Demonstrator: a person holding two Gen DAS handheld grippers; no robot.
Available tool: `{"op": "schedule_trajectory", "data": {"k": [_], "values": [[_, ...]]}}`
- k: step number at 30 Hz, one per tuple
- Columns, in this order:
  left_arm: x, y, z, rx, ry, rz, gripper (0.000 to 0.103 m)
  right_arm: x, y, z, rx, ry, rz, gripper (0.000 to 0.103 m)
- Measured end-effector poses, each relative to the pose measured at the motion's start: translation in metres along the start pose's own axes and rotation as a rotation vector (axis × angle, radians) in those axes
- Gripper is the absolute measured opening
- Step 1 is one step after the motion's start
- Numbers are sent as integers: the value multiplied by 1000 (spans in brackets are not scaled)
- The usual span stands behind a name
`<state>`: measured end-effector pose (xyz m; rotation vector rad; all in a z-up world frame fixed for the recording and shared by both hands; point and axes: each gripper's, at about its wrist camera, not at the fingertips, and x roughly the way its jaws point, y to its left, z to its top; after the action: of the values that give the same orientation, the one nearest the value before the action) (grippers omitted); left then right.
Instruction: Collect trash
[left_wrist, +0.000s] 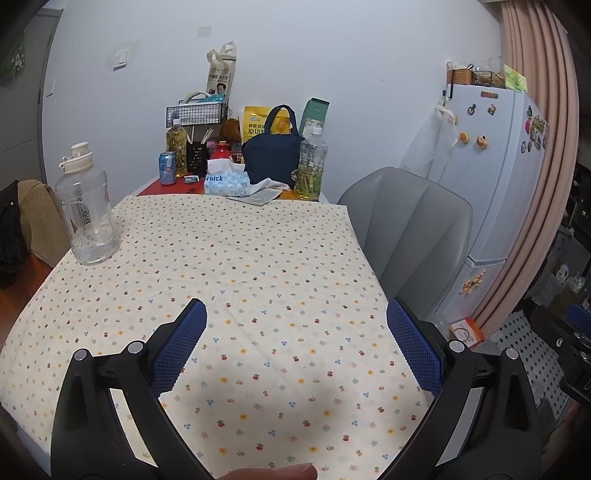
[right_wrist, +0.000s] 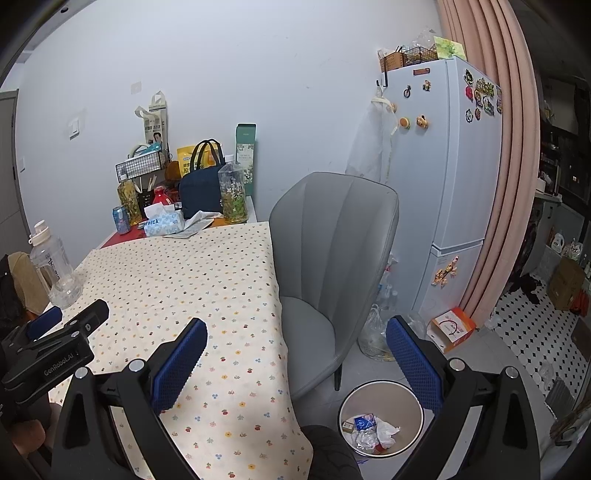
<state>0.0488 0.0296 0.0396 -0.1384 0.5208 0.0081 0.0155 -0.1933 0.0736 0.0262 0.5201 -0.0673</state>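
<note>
A round trash bin (right_wrist: 381, 387) stands on the floor by the table's near right corner, holding crumpled paper, wrappers and a blue packet (right_wrist: 369, 430). My right gripper (right_wrist: 295, 332) is open and empty, held above the table's right edge, up and left of the bin. My left gripper (left_wrist: 295, 314) is open and empty over the flower-print tablecloth (left_wrist: 229, 258); it also shows in the right wrist view (right_wrist: 55, 325) at the left. No loose trash shows on the cloth.
A clear water jug (left_wrist: 86, 206) stands at the table's left edge. Bottles, a can (left_wrist: 167, 168), a tissue box (left_wrist: 225, 181) and a navy bag (left_wrist: 275, 155) crowd the far end. A grey chair (right_wrist: 332, 266) sits right of the table, with a fridge (right_wrist: 454, 166) and an orange box (right_wrist: 452, 328) beyond.
</note>
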Motion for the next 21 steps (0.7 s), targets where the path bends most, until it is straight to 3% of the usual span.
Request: {"op": "schedule_trajectory", "data": {"k": [21], "values": [[12,-1,-5,21,29,24,97,19,0,-8,13,47,29,95]]}}
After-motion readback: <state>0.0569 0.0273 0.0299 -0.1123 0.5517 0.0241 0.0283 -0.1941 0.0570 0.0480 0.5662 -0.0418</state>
